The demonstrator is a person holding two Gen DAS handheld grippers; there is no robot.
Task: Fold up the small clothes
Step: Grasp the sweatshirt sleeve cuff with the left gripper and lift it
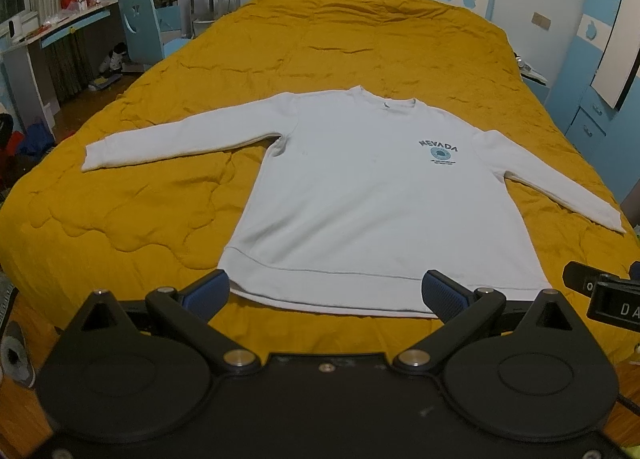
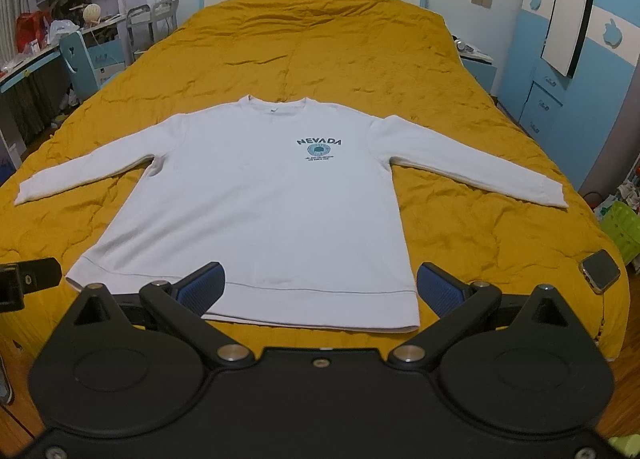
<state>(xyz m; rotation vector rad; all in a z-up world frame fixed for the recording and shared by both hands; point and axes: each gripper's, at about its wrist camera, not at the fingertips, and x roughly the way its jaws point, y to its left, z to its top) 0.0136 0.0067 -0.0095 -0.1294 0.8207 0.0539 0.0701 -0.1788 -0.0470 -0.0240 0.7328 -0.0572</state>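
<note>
A white sweatshirt point(image 1: 352, 199) (NEVADA print up) lies flat on the yellow bed point(image 1: 160, 195), left claw point(image 1: 326, 293) and right claw point(image 2: 318, 287) gaping, holding nothing

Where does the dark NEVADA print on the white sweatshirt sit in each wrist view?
Left wrist: the dark NEVADA chest print sits right of centre, at mid-height.
Right wrist: the print sits at centre, above mid-height.
Shared landmark: the white long-sleeved sweatshirt's round neckline, spread flat on the mustard quilted bedspread.
</note>
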